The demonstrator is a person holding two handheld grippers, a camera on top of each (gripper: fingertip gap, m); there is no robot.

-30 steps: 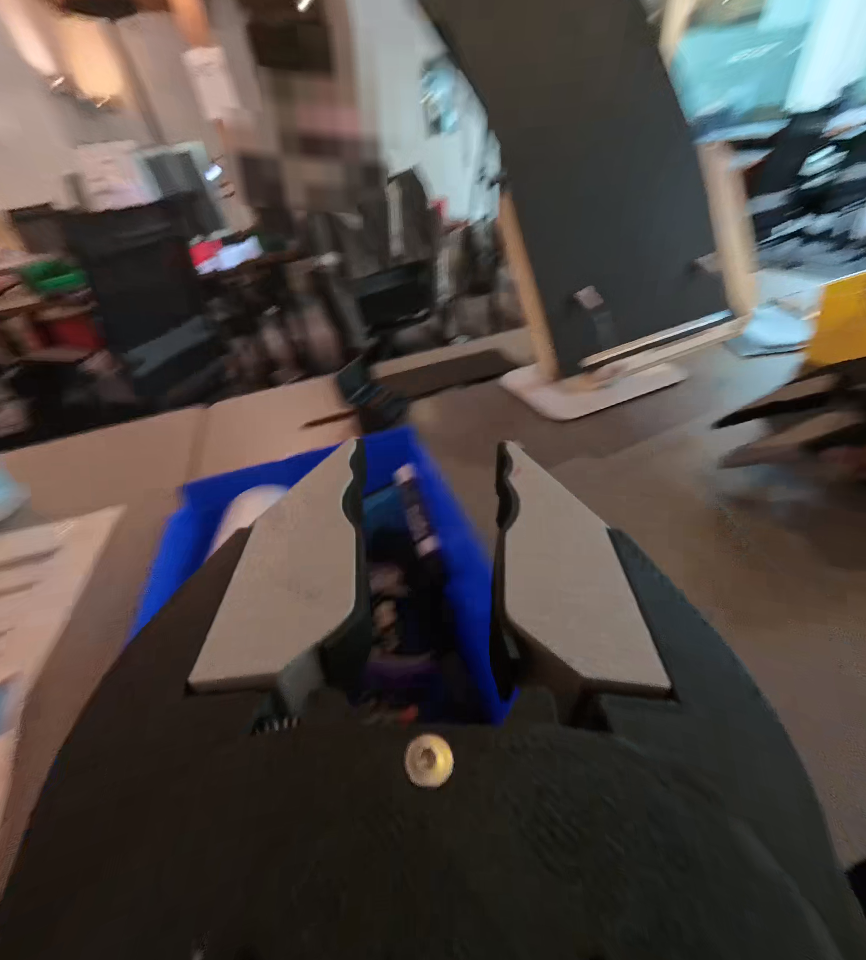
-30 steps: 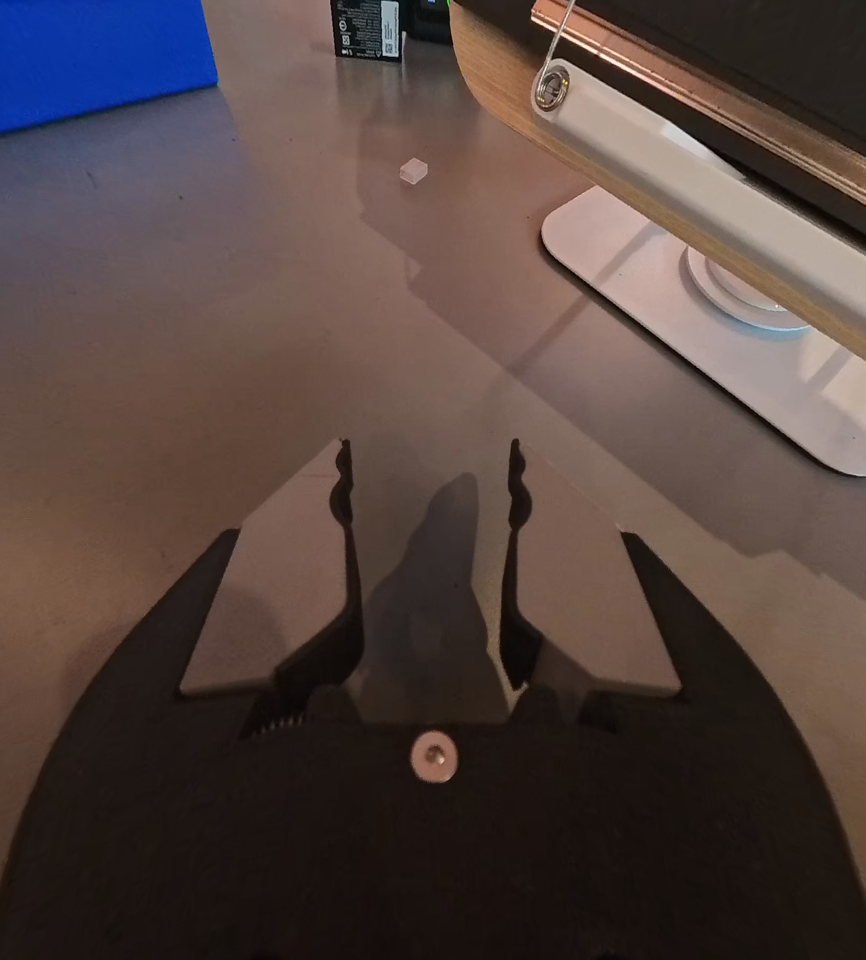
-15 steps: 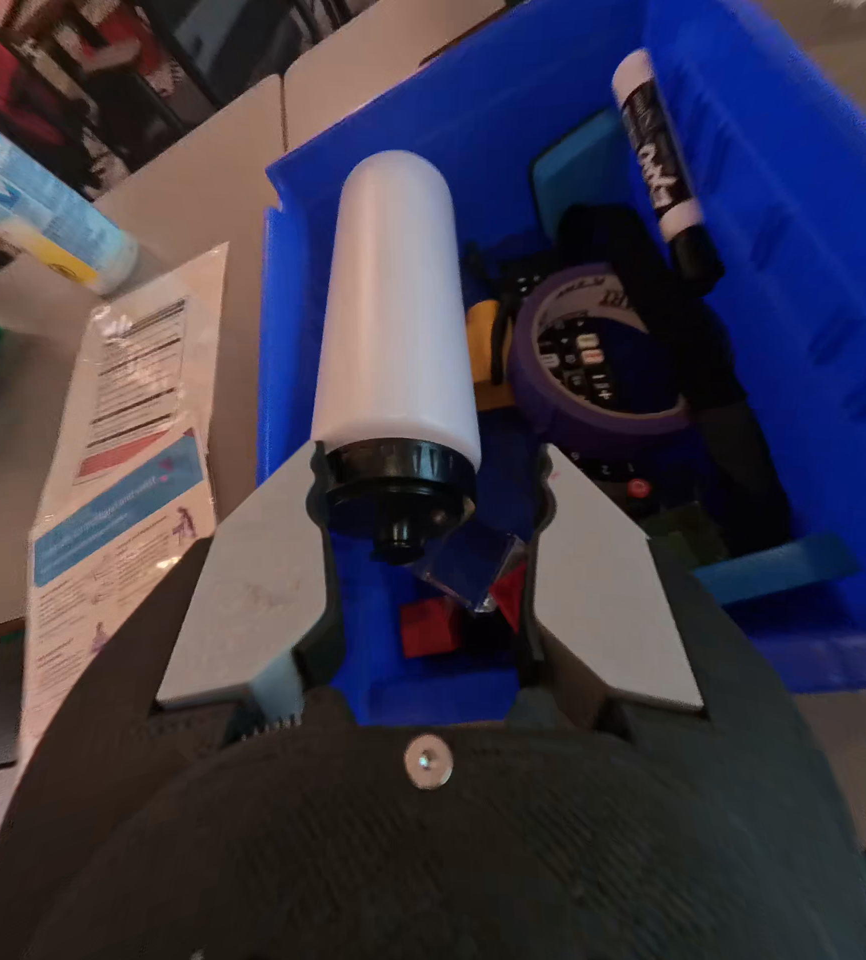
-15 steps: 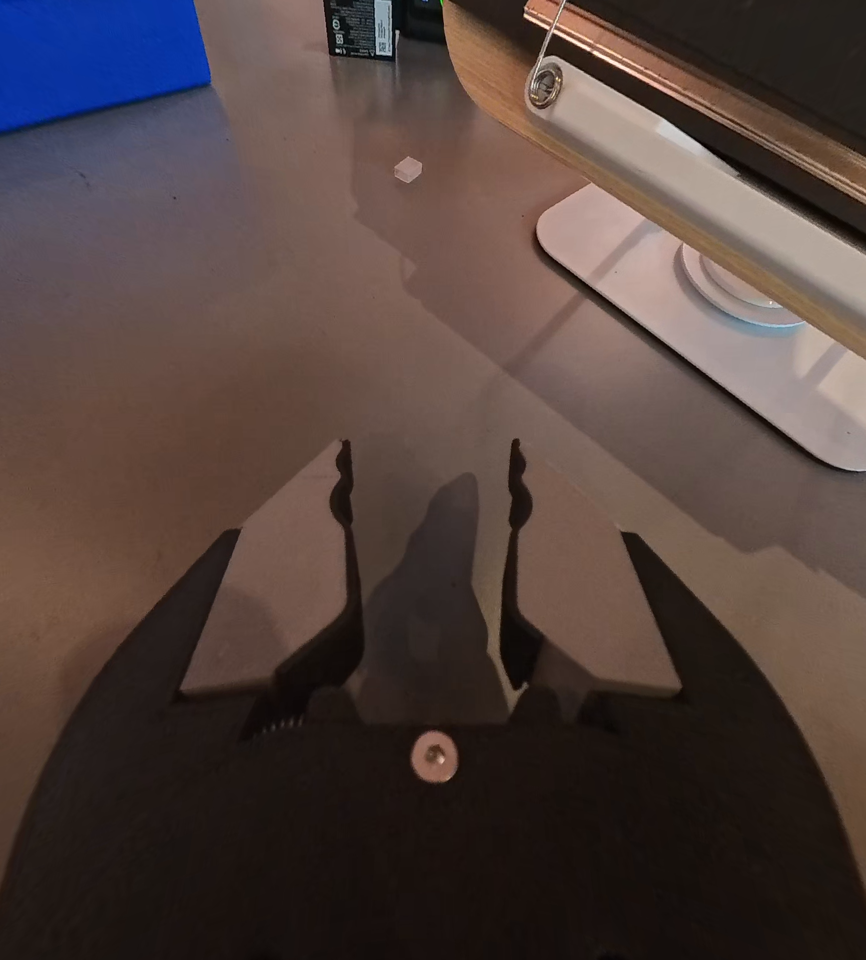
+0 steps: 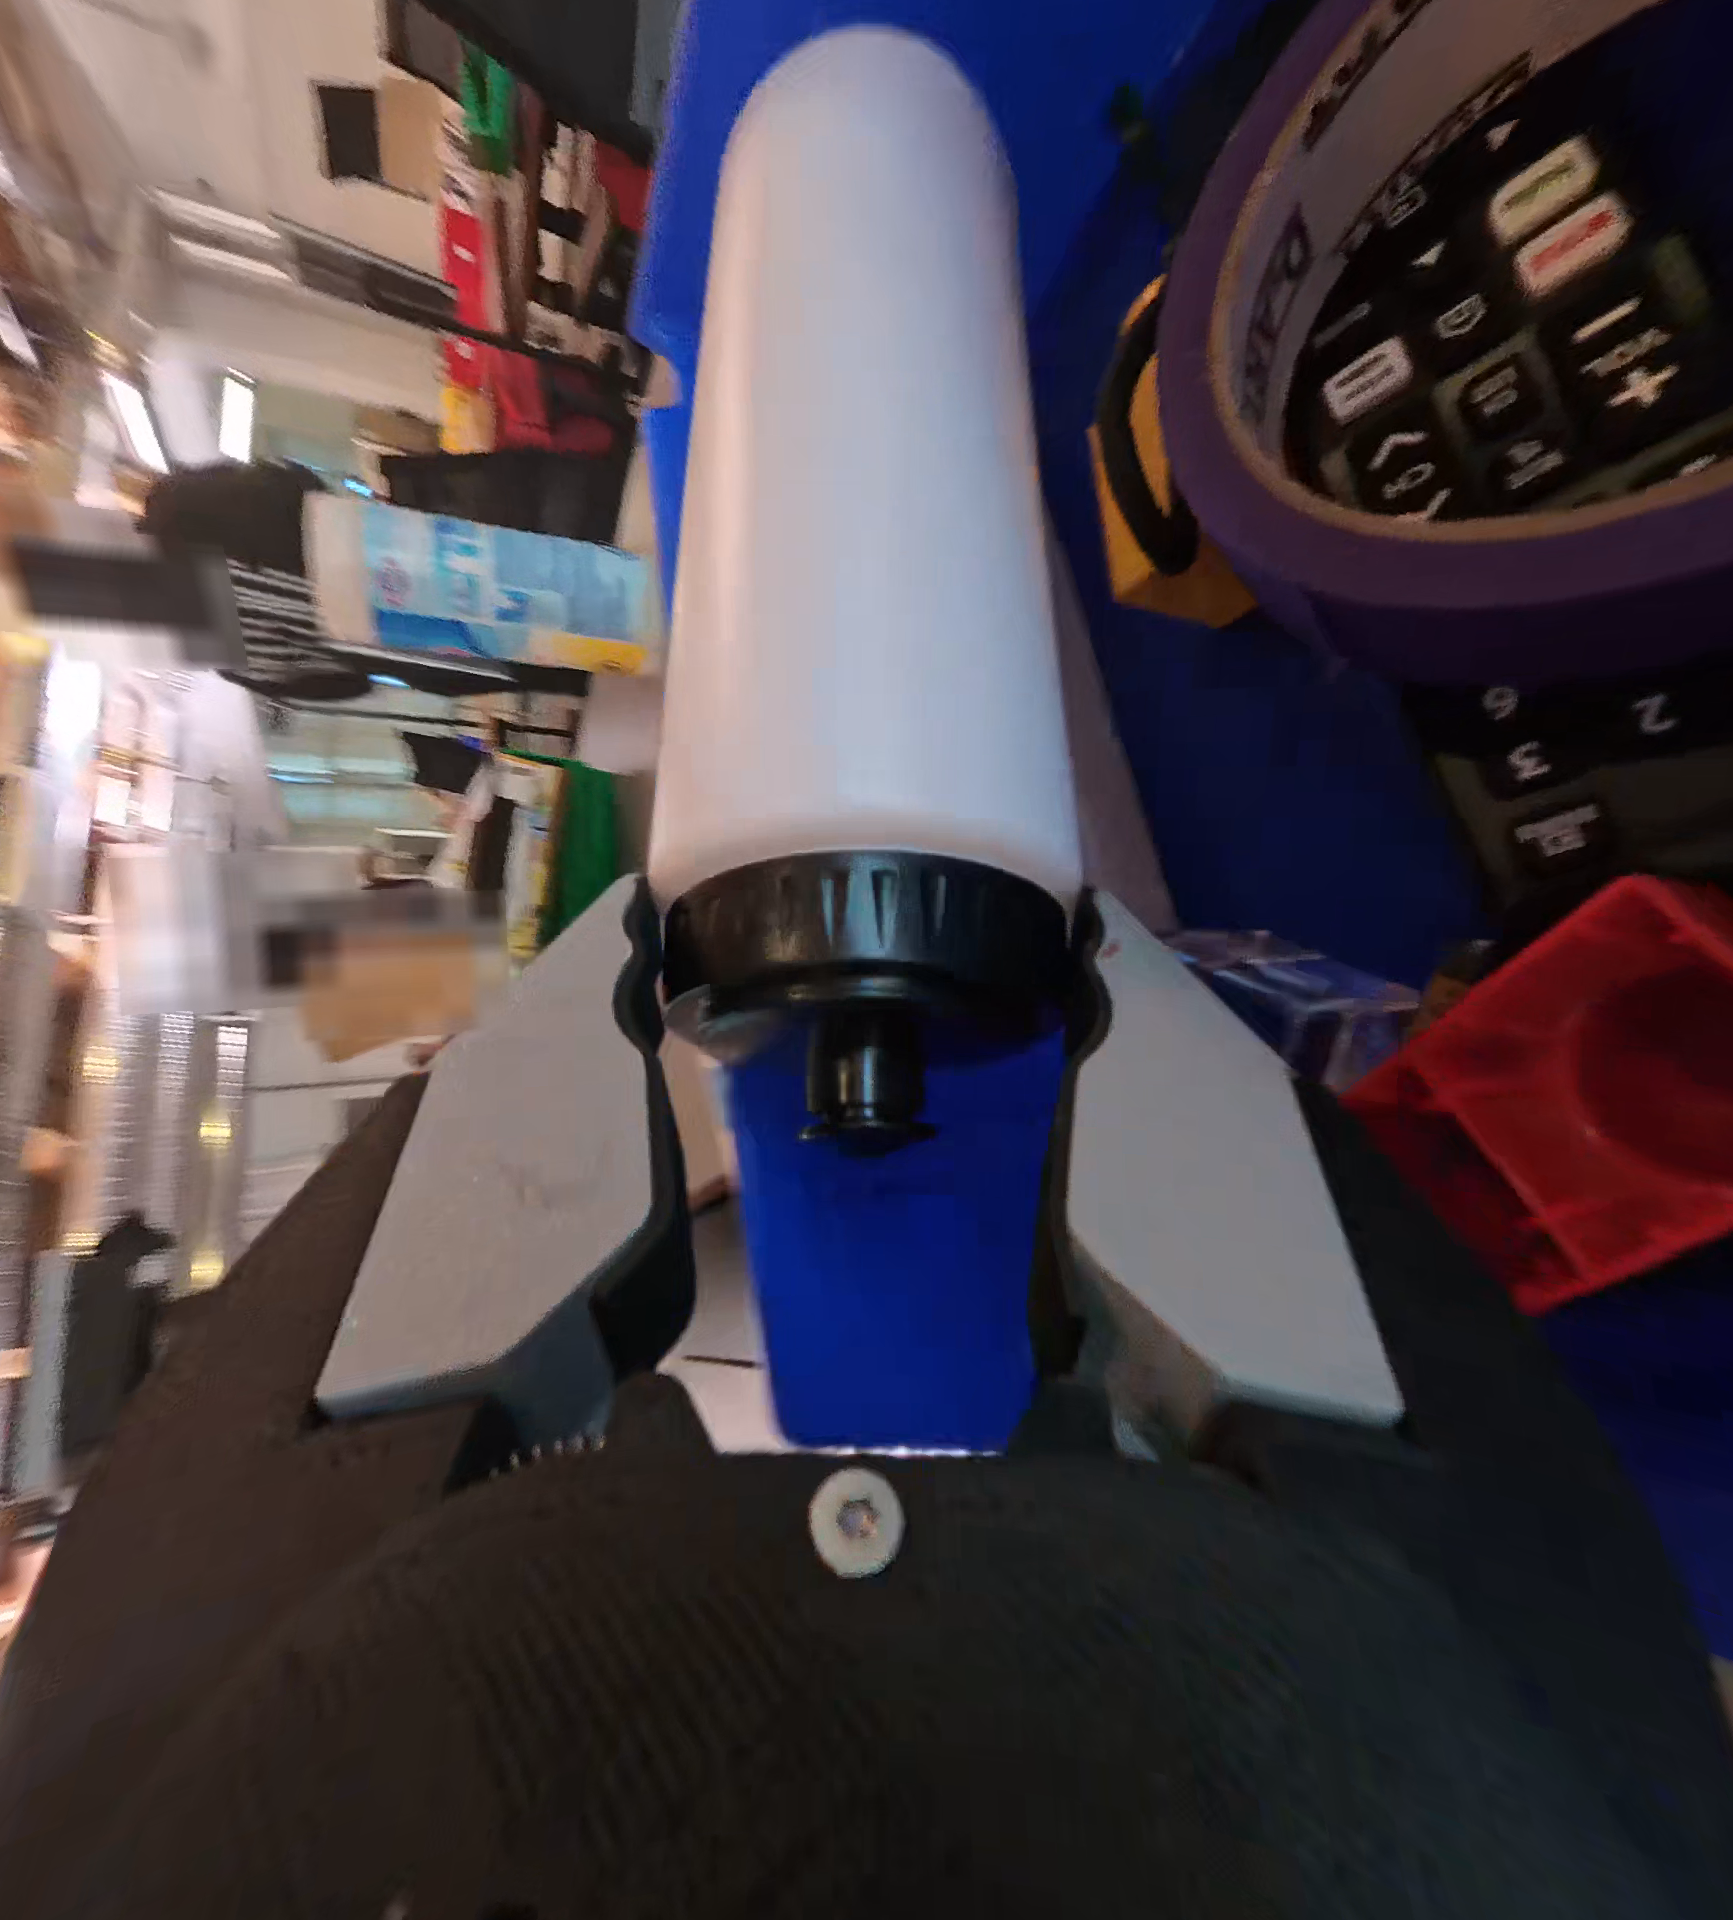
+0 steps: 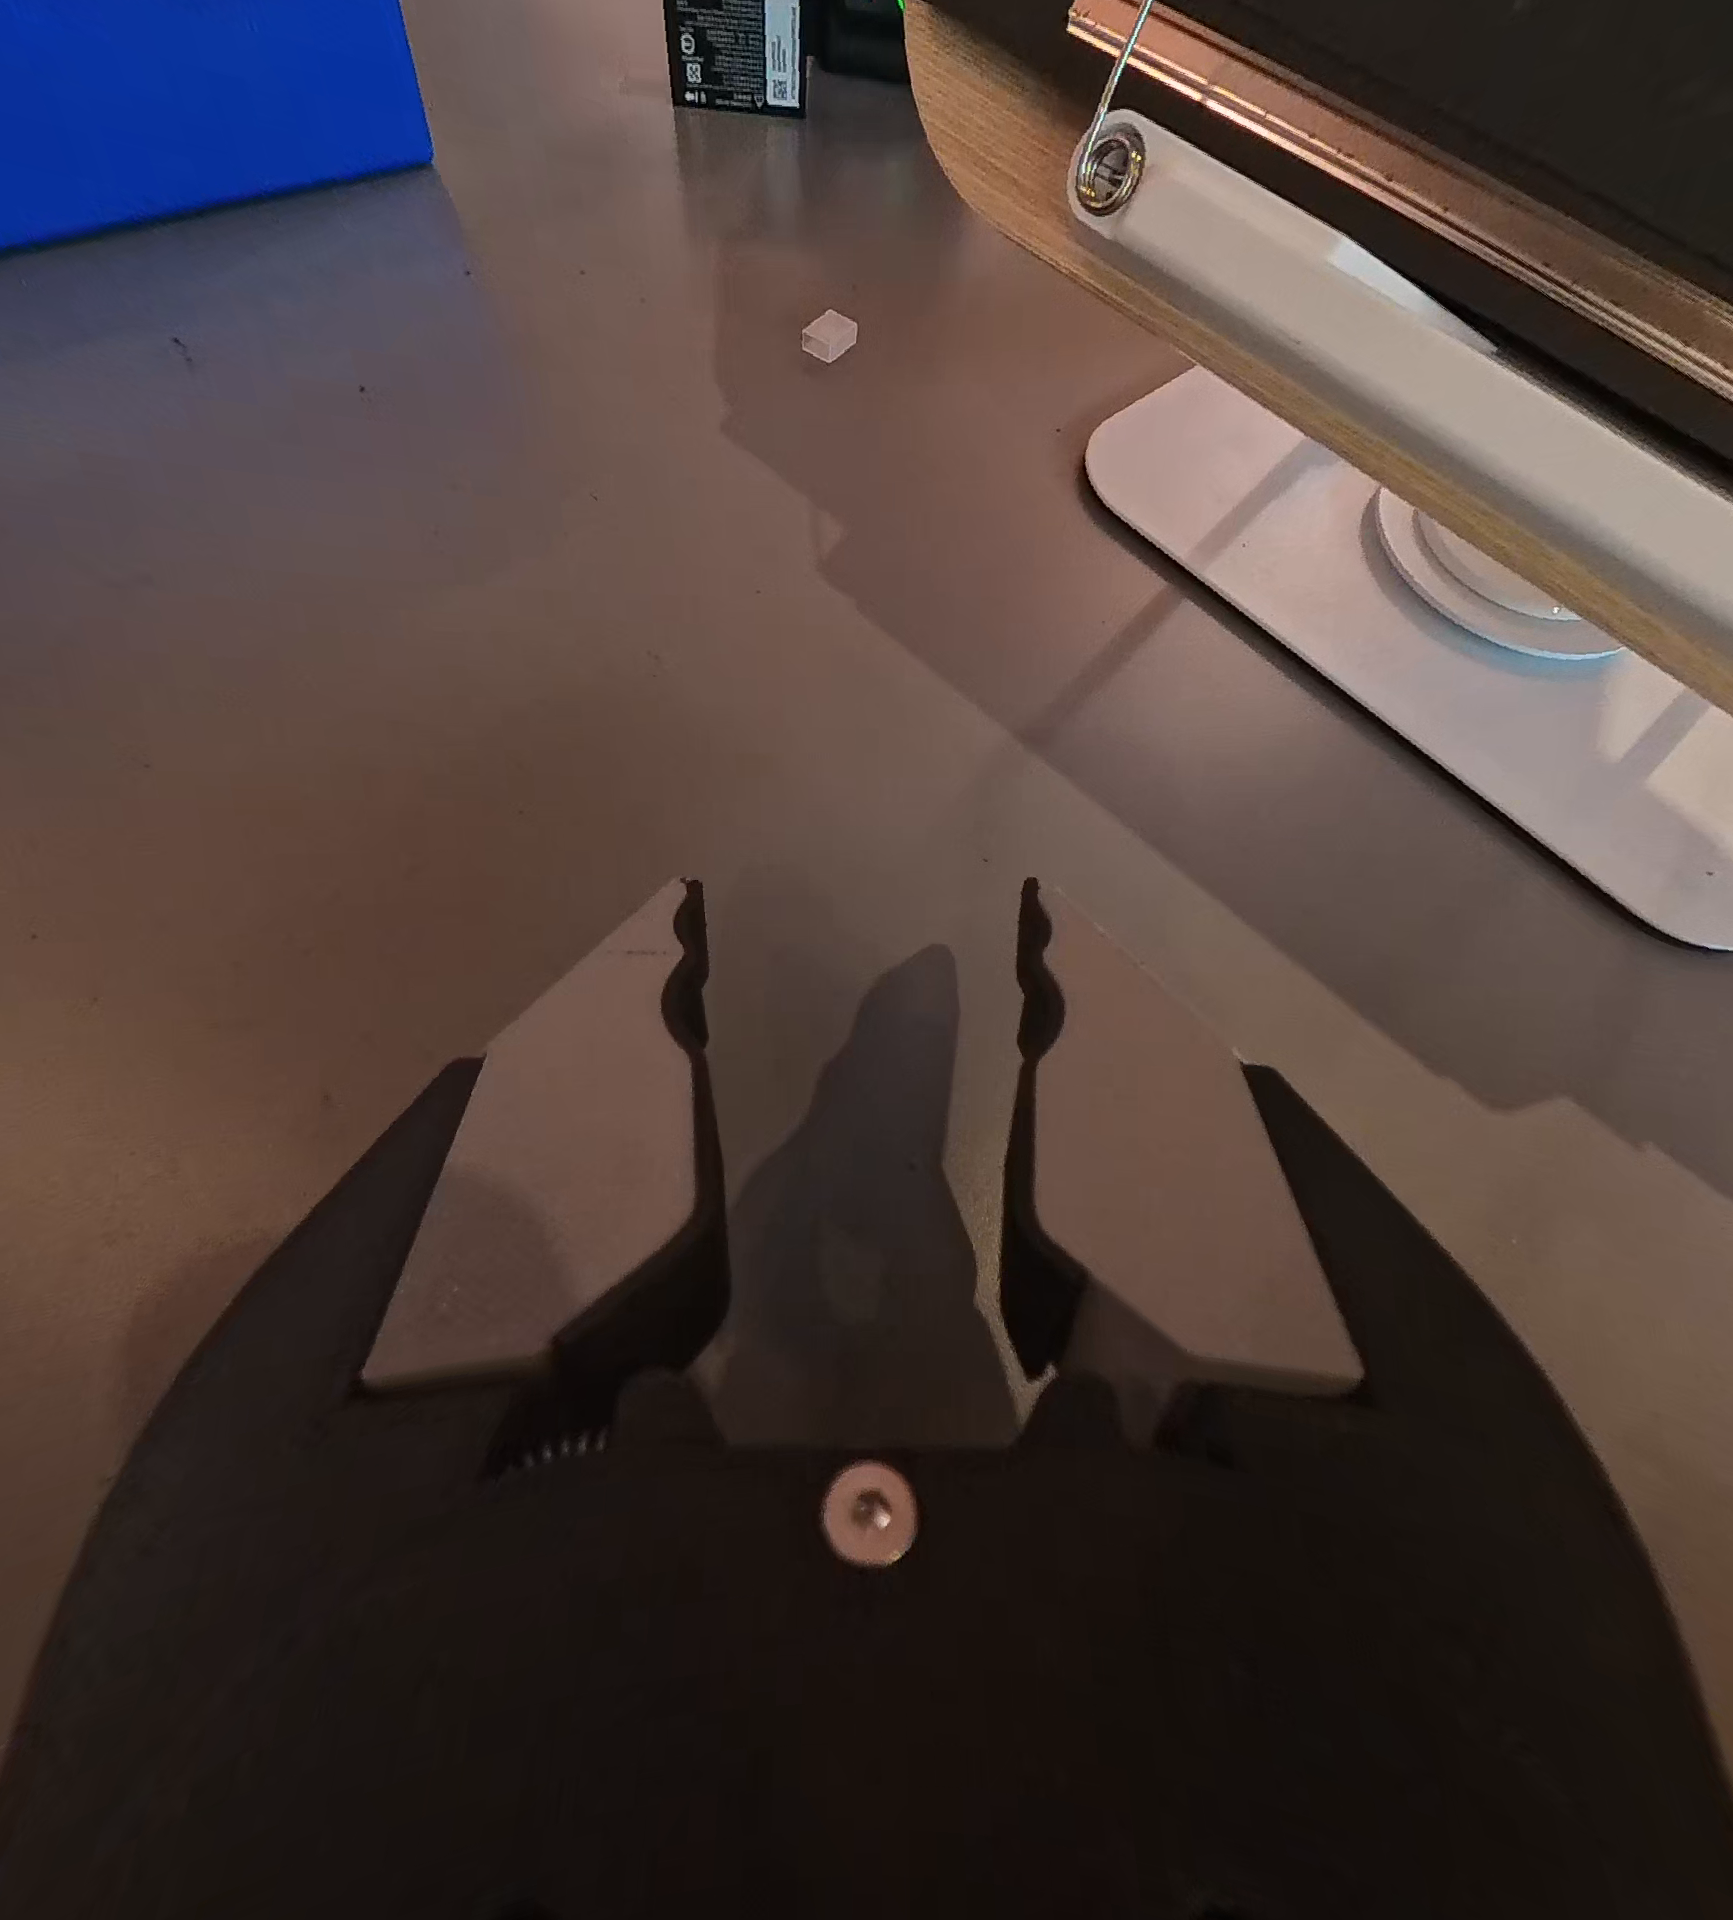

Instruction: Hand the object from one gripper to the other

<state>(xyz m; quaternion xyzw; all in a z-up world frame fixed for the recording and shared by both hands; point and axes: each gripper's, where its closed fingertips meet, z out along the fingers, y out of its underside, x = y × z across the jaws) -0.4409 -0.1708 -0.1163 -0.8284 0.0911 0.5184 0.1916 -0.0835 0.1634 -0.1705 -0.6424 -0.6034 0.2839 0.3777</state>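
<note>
Left gripper (image 5: 867, 935) was pinched on the white bottle (image 5: 857, 499) – both fingertips pressed against the ribbed black cap (image 5: 862, 920), one each side. Bottle body ran straight ahead of the gripper along the finger axis, cap end nearest the camera, black nozzle (image 5: 864, 1081) poking back into the gap between the fingers. Bottle sat over the left part of the blue bin (image 5: 1277, 790); can't tell whether it was resting on the bin or lifted clear of it.

Relative to the bottle, all inside the bin:
- purple tape roll (image 5: 1444, 561) to its right, lying on a black remote (image 5: 1568, 790) whose keys showed through the roll's hole
- yellow-and-black item (image 5: 1142, 499) between bottle and roll
- red plastic piece (image 5: 1610, 1101) right of the cap, beside the right finger

Background left of the bottle was blurred.

Right gripper (image 6: 857, 904) was spread apart, nothing between the fingers – low over the grey tabletop (image 6: 322, 675). Ahead of it: small clear cube (image 6: 829, 335), a white stand base (image 6: 1464, 665) to the right, blue bin wall (image 6: 145, 114) at far left
</note>
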